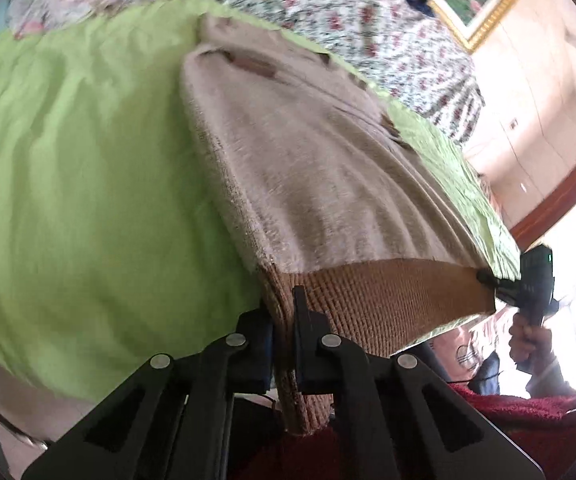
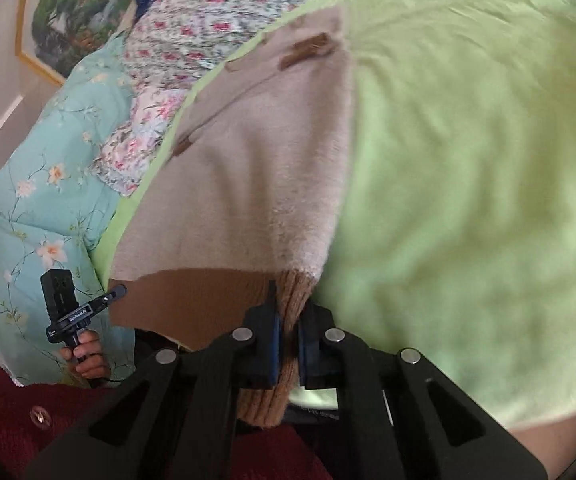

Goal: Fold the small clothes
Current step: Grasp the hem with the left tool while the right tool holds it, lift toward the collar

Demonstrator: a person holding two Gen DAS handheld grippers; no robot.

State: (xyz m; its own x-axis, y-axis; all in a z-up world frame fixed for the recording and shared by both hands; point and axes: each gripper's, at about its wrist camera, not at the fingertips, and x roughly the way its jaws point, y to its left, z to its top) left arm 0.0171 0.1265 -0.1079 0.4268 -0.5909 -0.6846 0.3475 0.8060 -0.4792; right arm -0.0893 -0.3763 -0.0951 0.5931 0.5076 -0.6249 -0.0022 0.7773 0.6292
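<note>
A small beige fuzzy cardigan (image 1: 308,168) with brown toggles and a brown ribbed hem (image 1: 388,300) lies on a light green sheet (image 1: 79,184). My left gripper (image 1: 283,308) is shut on one corner of the ribbed hem. In the right wrist view the cardigan (image 2: 255,176) stretches away from me, and my right gripper (image 2: 288,312) is shut on the other corner of the hem (image 2: 288,308). The hem is pulled taut between the two grippers and lifted off the sheet. Each gripper shows in the other's view: the right one (image 1: 488,278) and the left one (image 2: 121,290).
The green sheet (image 2: 468,184) covers a bed. Floral bedding (image 1: 328,4) and a turquoise floral quilt (image 2: 39,216) lie beyond it. A framed painting (image 2: 67,20) hangs on the wall. The person's dark red sweater (image 1: 528,424) is close below the grippers.
</note>
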